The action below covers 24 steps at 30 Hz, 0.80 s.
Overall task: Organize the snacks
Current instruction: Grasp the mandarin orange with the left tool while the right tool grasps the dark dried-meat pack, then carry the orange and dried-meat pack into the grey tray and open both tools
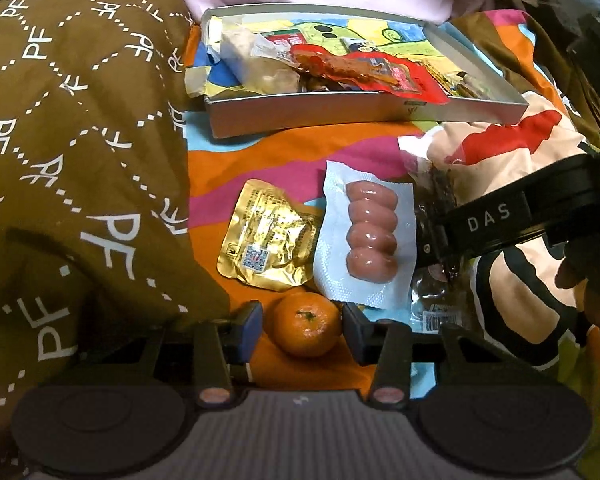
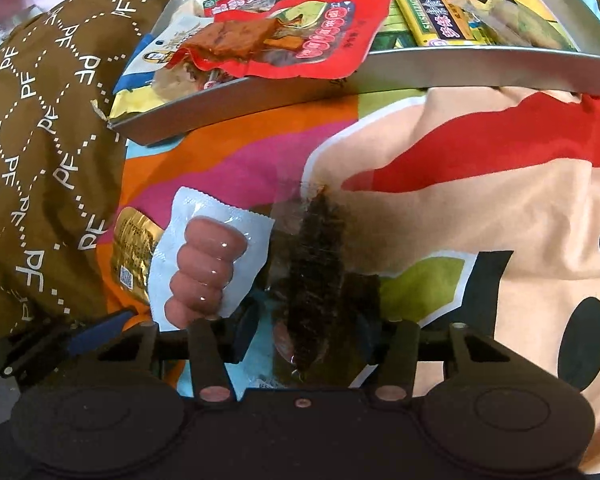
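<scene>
Left tongs (image 1: 303,330) stand open astride a mandarin orange (image 1: 306,324), pads not touching it. Right tongs (image 2: 306,330) straddle a clear packet of dark dried snack (image 2: 320,264); whether they grip it cannot be told. Only the left view shows the orange. Beside lie a sausage pack (image 1: 370,232) and gold foil pouch (image 1: 270,236) on a colourful bedsheet (image 1: 260,152). Beyond, a grey tray (image 1: 340,112) holds snacks; a brown quilt (image 1: 80,140) crowds the left.

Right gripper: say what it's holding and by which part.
The right gripper straddles the near end of a clear packet of dark dried snack, but whether the fingers are closed on it cannot be told.
</scene>
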Available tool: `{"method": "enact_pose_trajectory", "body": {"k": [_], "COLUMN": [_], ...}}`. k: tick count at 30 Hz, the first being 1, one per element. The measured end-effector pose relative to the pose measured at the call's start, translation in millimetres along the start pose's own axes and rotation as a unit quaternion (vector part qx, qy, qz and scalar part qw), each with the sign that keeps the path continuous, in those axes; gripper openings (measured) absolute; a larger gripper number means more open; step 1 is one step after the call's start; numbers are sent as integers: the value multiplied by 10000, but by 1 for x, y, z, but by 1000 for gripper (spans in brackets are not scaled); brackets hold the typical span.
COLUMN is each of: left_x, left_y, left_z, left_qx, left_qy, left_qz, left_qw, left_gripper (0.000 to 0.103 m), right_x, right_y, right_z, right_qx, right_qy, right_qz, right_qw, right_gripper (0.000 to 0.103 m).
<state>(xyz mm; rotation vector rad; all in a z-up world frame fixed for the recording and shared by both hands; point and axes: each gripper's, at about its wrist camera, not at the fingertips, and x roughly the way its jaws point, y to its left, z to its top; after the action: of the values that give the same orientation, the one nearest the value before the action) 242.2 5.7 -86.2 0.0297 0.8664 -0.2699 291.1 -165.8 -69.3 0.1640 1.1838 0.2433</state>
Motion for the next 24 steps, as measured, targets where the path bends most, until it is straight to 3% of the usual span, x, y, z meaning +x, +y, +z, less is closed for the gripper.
{"method": "enact_pose_trajectory", "body": {"k": [3,9,18,24], "left_x": [1,1,-12,-32], "left_y": [-2,-5,-3,-17], "left_z": [0,1,2,0], "left_qx": [38,80,-514,-404], "left_qy": [1,22,222,-134], "left_qz": [14,80,-273,-314], "left_qw": [10000,9999,9981,9986], "left_gripper": [41,40,40,39], "right_x": [-3,-15,-39,-58], "right_y": [0,-3,-7,-8], "right_z": [-2,-6,-15,-16], "right_qx": [34,196,176,104], "right_qy": [-33,-136,-327,-631], "right_qz": [4,100,244,155], "right_qw": [10000,9997,9990,9978], "right_gripper": [50,48,47,44]}}
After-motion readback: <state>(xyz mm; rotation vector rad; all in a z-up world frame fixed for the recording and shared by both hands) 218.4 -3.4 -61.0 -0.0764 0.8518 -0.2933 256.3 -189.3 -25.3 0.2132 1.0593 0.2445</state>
